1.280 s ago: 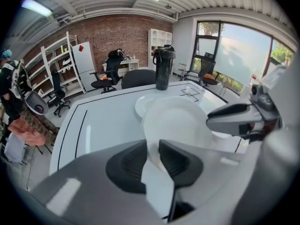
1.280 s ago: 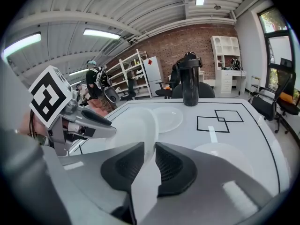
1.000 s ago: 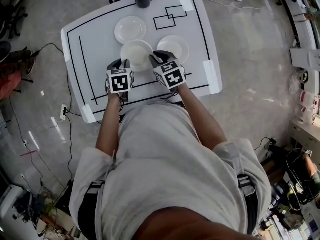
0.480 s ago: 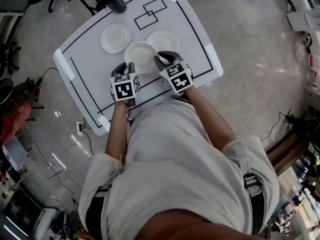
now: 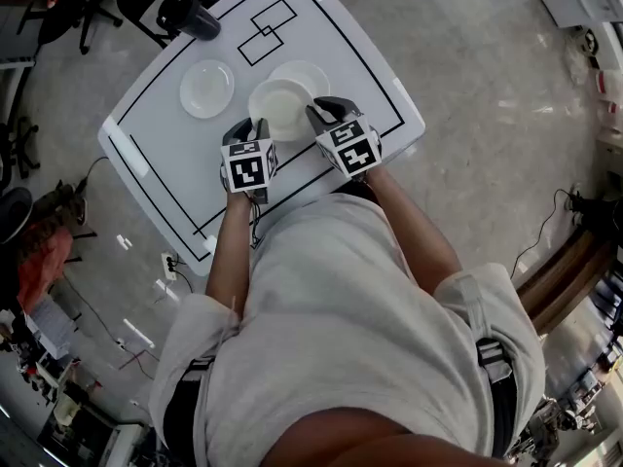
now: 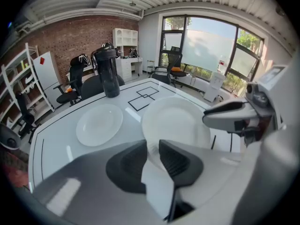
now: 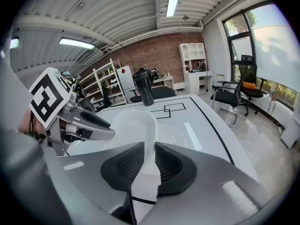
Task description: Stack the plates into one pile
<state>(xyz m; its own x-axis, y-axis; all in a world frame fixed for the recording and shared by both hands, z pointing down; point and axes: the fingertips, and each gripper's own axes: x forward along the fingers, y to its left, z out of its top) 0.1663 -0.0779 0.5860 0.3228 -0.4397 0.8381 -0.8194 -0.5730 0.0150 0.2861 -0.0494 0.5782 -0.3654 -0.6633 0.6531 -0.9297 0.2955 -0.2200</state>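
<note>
Both grippers hold one white plate (image 5: pixel 282 108) by its near rim, lifted above the white table (image 5: pixel 360 42). My left gripper (image 5: pixel 258 126) is shut on the rim's left part, and its pads pinch the plate (image 6: pixel 176 121) edge. My right gripper (image 5: pixel 315 116) is shut on the rim's right part of this plate (image 7: pixel 131 128). A second plate (image 5: pixel 303 73) lies flat on the table, partly hidden under the held one. A third plate (image 5: pixel 206 88) lies further left, also visible as the flat plate (image 6: pixel 99 124) in the left gripper view.
A dark bottle (image 5: pixel 190 13) stands at the table's far corner, seen as the bottle (image 6: pixel 108 74) behind the plates. Black tape lines and two overlapping squares (image 5: pixel 261 29) mark the tabletop. Office chairs and shelves stand beyond the table.
Both grippers have carried the held plate to the right and away from me; it now overlaps the right-hand plate. The jaws have stayed clamped.
</note>
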